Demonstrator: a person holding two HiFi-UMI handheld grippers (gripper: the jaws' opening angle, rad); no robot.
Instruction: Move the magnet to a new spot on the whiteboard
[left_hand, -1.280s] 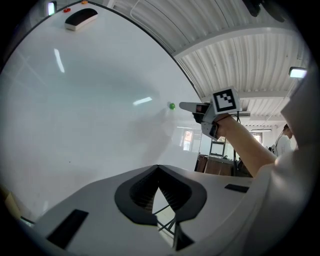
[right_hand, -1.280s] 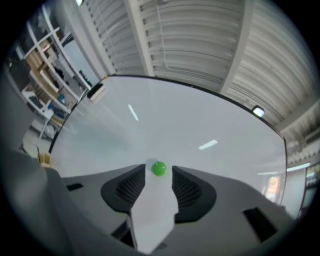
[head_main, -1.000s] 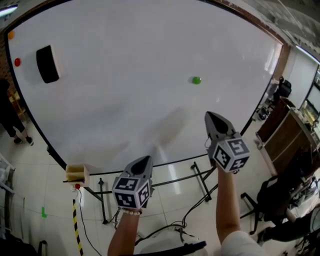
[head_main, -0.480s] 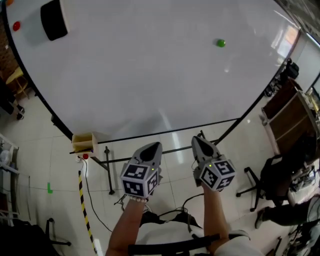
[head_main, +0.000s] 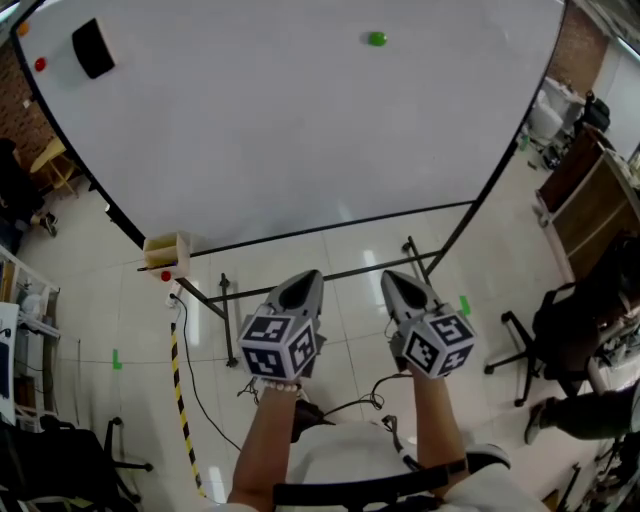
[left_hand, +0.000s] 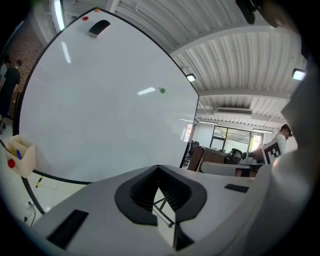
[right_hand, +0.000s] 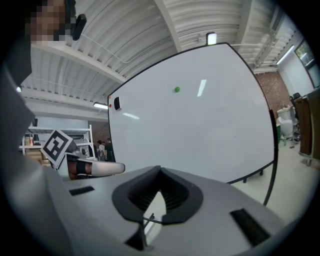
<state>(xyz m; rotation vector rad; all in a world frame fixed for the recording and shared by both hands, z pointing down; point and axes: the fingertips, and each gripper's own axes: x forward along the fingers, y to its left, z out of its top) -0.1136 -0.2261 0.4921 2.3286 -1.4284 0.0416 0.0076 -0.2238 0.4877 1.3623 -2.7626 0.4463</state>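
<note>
A small green magnet (head_main: 377, 39) sticks high on the whiteboard (head_main: 300, 130), right of its middle; it also shows as a green dot (left_hand: 162, 90) in the left gripper view and as the same dot (right_hand: 176, 89) in the right gripper view. Both grippers hang low, well back from the board and over the floor. My left gripper (head_main: 303, 283) is shut with nothing in it. Beside it, my right gripper (head_main: 398, 280) is shut and empty too. Each points toward the board's lower edge.
A black eraser (head_main: 92, 48) and a red magnet (head_main: 40, 64) sit at the board's top left. A small box (head_main: 166, 252) hangs at its lower left corner. The stand's legs and cables (head_main: 225, 320) cross the floor. Office chairs (head_main: 560, 335) and desks stand right.
The right gripper has dropped back from the board and now hangs beside the left one. The view has tilted down, so the board and green magnet sit higher in the picture.
</note>
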